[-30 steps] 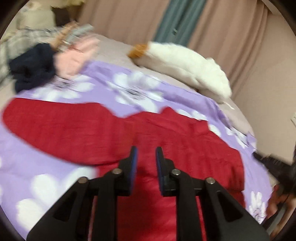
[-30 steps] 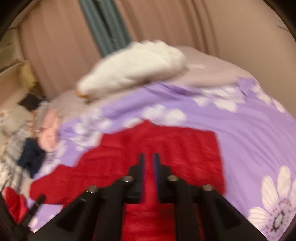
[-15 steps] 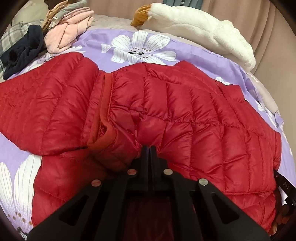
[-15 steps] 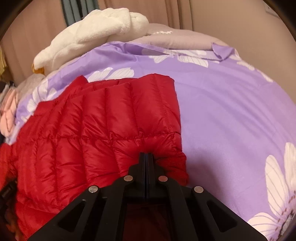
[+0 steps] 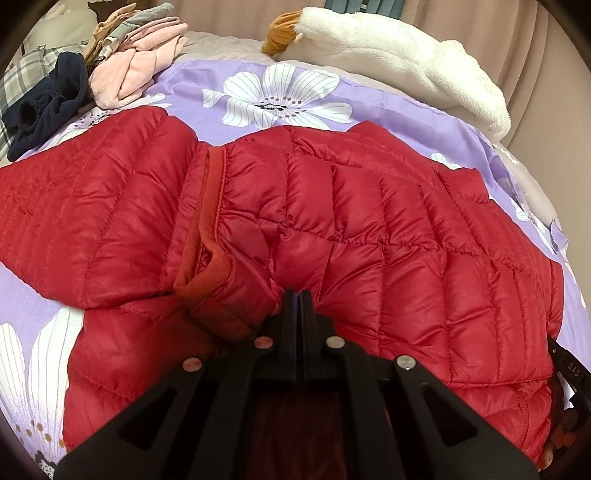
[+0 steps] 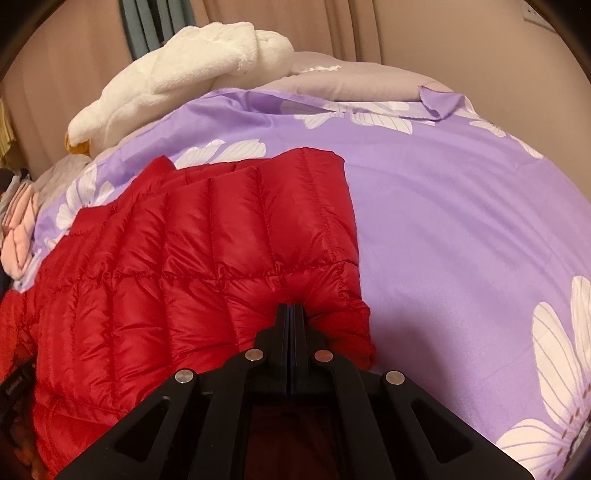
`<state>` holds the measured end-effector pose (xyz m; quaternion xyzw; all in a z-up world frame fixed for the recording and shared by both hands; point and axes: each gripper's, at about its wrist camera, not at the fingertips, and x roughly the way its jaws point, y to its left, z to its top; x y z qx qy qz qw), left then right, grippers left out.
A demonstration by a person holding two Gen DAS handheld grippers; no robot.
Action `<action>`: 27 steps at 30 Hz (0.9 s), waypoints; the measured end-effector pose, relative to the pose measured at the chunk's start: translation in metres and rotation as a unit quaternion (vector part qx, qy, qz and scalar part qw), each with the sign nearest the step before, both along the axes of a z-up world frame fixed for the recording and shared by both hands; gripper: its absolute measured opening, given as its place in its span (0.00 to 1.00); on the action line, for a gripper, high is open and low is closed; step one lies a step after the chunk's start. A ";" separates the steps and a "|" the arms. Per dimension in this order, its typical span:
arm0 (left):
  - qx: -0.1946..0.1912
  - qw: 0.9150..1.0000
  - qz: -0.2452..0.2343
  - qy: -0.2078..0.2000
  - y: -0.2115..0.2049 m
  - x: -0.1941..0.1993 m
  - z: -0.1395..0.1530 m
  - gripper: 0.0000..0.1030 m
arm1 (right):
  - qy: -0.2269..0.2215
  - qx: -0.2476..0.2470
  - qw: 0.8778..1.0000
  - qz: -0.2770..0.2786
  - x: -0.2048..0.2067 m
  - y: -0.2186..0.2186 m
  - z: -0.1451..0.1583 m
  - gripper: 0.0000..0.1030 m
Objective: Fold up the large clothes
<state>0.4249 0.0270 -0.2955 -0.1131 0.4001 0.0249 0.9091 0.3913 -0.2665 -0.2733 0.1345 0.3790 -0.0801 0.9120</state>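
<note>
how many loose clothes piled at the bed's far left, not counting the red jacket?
3 told apart: a navy garment, a pink one to its right, and a tan-grey one behind the pink. More may be hidden in the pile.

Bed with purple floral cover [image 6: 443, 221]; beige curtains [image 6: 369, 29] behind; white plush blanket [image 5: 388, 55] near them.
</note>
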 end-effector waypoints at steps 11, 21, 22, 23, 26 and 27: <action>0.015 0.995 0.080 -0.062 0.093 -0.070 0.065 0.05 | -0.042 0.042 0.998 -0.018 -0.049 0.003 0.057 0.00; -0.115 0.930 0.348 -0.012 0.308 -0.106 0.024 0.46 | -0.070 -0.014 0.997 -0.037 -0.109 0.010 0.086 0.00; -0.136 0.924 0.356 -0.011 0.321 -0.106 0.020 0.46 | -0.071 -0.023 0.996 -0.047 -0.114 0.009 0.087 0.00; -0.157 0.919 0.363 -0.008 0.337 -0.104 0.012 0.46 | -0.076 -0.031 0.995 -0.060 -0.120 0.008 0.088 0.00; -0.198 0.912 0.360 -0.004 0.358 -0.090 -0.005 0.46 | -0.070 -0.064 0.991 -0.096 -0.127 0.004 0.085 0.00; -0.218 0.909 0.355 -0.007 0.365 -0.084 -0.010 0.45 | -0.067 -0.068 0.991 -0.098 -0.129 0.004 0.083 0.00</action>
